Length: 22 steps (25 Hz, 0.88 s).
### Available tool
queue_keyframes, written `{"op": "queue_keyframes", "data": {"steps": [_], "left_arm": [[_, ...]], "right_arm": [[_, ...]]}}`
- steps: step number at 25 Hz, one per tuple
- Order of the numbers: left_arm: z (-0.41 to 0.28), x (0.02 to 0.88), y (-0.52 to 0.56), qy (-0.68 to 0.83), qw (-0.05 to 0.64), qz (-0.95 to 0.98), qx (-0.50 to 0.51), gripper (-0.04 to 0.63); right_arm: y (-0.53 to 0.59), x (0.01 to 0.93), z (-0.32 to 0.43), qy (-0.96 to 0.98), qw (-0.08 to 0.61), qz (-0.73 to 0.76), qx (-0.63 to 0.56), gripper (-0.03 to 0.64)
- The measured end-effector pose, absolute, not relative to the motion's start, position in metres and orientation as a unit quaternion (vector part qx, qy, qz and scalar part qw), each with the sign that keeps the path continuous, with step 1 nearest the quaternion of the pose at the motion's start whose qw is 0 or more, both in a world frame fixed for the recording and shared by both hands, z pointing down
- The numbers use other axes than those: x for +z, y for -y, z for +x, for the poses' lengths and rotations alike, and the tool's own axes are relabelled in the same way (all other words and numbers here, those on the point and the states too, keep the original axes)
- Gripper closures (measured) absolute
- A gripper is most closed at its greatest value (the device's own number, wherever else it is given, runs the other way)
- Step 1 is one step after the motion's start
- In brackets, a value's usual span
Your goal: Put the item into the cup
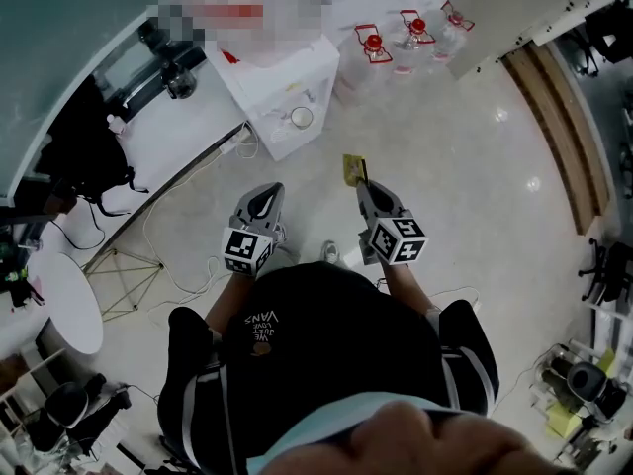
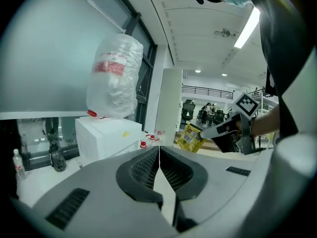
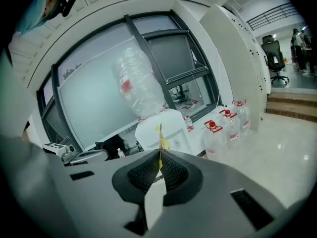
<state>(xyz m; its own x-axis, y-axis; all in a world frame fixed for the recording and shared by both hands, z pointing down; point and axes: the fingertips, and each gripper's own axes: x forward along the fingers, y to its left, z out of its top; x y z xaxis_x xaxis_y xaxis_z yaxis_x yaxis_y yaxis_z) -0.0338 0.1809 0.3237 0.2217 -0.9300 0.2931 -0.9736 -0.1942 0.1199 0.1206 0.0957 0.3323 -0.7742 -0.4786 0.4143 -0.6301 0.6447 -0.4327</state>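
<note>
My right gripper (image 1: 365, 188) is shut on a small yellow packet (image 1: 353, 169), held at waist height over the floor. In the right gripper view the packet (image 3: 160, 142) shows edge-on, pinched between the pads. The left gripper view shows the same packet (image 2: 190, 137) flat, to the right of my left gripper's closed tips. My left gripper (image 1: 265, 195) is shut with nothing in it, about a hand's width left of the right one. A small round cup (image 1: 301, 117) stands on top of a white box-shaped cabinet (image 1: 277, 87), ahead of both grippers.
Several large water bottles with red caps (image 1: 374, 46) stand on the floor behind the cabinet. A curved white counter (image 1: 168, 156) runs along the left, with cables (image 1: 188, 265) trailing below it. A wooden step (image 1: 559, 137) lies to the right. A clear bag (image 2: 115, 78) sits above the cabinet.
</note>
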Motion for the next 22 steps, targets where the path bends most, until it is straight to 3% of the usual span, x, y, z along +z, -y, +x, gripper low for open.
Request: {"op": "queue_keyframes", "data": {"steps": [11, 22], "left_arm": [[-0.112, 0.383, -0.156, 0.533, 0.167, 0.819, 0.131, 0.574], [-0.118, 0.457, -0.105, 0.535, 0.194, 0.808, 0.151, 0.572]], "right_arm": [[-0.068, 0.361, 0.042, 0.864, 0.121, 0.389, 0.296, 0.572], [-0.01, 0.41, 0.017, 0.873, 0.168, 0.357, 0.286, 0.572]]}}
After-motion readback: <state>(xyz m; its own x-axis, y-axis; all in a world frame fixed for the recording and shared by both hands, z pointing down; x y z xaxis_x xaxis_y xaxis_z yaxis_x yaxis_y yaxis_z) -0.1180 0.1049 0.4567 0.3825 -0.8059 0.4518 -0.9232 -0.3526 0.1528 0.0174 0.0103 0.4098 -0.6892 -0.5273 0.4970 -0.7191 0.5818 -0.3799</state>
